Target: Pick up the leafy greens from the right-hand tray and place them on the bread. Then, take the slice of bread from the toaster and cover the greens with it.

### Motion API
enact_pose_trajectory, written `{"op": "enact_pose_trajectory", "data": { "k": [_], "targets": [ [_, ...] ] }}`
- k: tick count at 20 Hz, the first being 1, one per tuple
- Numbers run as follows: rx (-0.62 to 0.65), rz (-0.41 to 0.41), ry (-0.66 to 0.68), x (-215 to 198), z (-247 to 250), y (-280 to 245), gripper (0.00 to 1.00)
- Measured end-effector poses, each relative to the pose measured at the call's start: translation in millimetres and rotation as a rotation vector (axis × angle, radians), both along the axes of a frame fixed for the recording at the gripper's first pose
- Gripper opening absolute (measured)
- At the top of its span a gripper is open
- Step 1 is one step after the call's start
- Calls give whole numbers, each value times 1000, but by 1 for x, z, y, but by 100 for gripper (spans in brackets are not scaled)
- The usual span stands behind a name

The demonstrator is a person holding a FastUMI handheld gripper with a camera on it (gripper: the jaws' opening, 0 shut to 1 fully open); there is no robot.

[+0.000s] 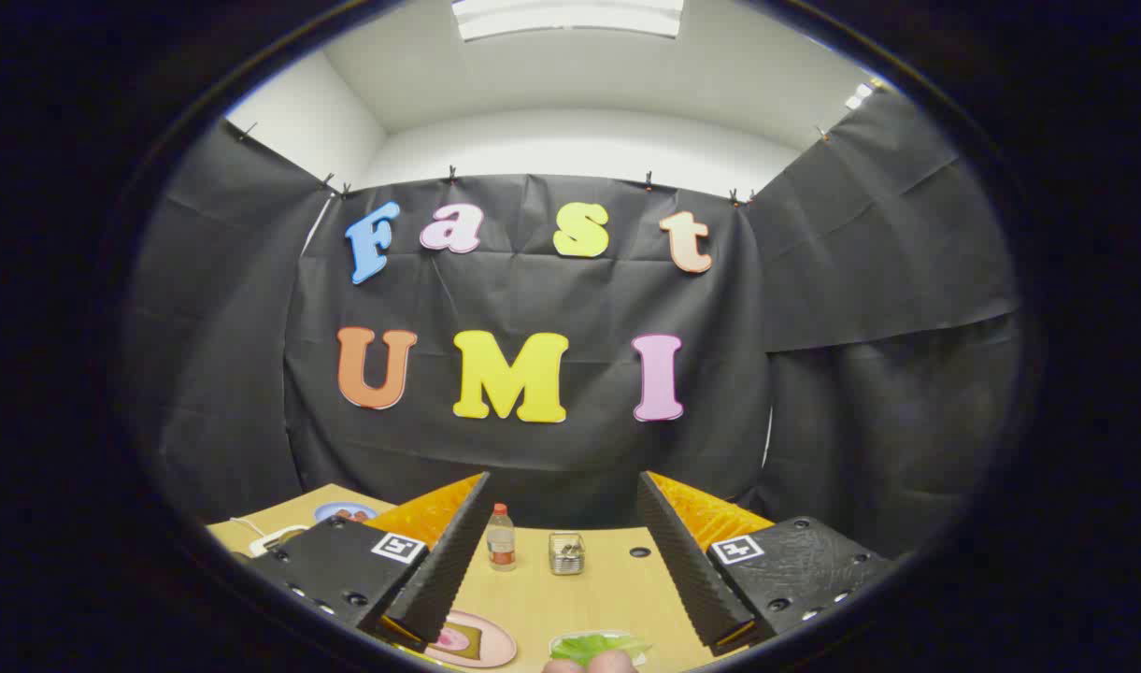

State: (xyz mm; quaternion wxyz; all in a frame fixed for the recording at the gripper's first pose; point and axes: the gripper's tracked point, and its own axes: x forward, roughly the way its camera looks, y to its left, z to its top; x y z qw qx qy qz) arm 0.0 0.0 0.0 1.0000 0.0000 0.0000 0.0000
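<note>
The hand-held gripper (561, 561) hangs spread and empty above the tan wooden surface (589, 598). The frilly green leafy greens (600, 647) lie in their tray between the fingers; the bread on a pink round plate (477, 641) sits nearer the left one. Nothing looks placed yet.

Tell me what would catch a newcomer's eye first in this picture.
The gripper stands open, its two black ribbed fingers spread wide over the wooden table. Between them lie the leafy greens on a tray, with a pink plate beside the left finger. Beyond stand a small bottle and a metal toaster.
</note>
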Motion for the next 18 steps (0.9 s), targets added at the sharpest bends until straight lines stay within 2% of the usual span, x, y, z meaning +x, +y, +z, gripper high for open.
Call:
{"op": "enact_pose_trajectory", "data": {
  "k": [18],
  "targets": [
    [17,-20,-9,-3,1,-51,95]
  ]
}}
